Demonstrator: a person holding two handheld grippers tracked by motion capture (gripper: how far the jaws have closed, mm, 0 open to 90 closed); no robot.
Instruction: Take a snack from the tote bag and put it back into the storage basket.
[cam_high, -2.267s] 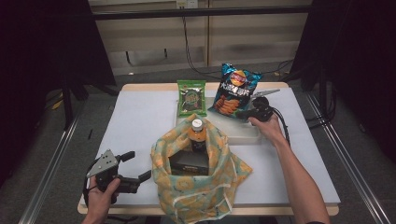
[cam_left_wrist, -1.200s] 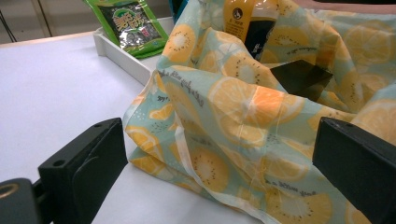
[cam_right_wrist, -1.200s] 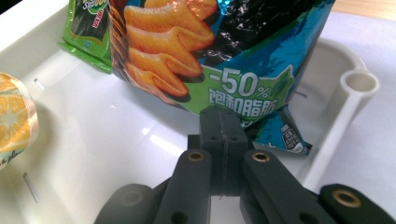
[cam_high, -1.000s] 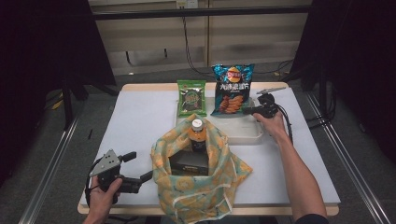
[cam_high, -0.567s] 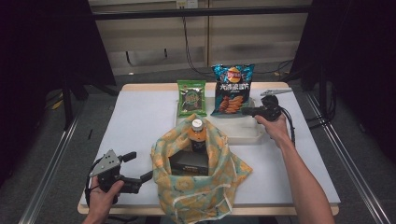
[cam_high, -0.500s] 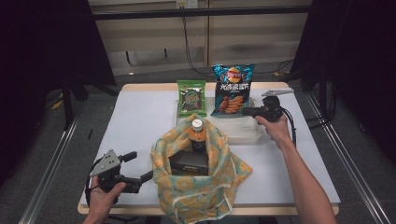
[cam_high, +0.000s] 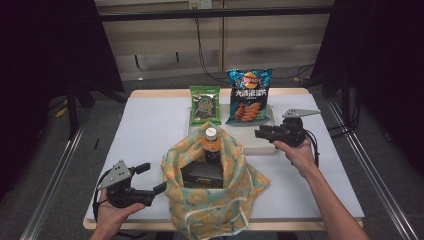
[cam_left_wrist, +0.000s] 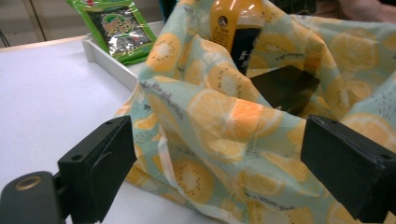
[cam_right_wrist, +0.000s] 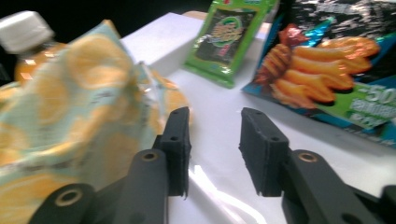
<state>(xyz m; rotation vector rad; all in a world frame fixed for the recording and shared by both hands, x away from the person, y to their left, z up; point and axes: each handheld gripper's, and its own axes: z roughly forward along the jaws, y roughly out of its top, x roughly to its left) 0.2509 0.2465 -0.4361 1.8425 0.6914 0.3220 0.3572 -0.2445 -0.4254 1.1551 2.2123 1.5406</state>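
A cloth bag (cam_high: 215, 200) printed with orange slices stands open at the table's middle front. It holds an orange drink bottle (cam_high: 212, 140) and a black box (cam_high: 202, 172). Behind it a white tray (cam_high: 250, 145) carries a green snack packet (cam_high: 205, 104) and a blue chip bag (cam_high: 247, 97), both upright. My left gripper (cam_high: 152, 177) is open wide just left of the cloth bag (cam_left_wrist: 224, 116), apart from it. My right gripper (cam_high: 257, 132) is open over the tray's right part, jaws a small gap apart with nothing between them (cam_right_wrist: 215, 135). The chip bag (cam_right_wrist: 327, 60) is beyond it.
A white sheet covers the table (cam_high: 150, 130), with bare room on its left and right sides. Metal rails run along the floor on both sides. A wall with a cable stands behind the table's far edge.
The chip bag, tilted at my right gripper before, now stands upright on the tray. My right gripper has let go and drawn back to the right. The left hand shifted slightly.
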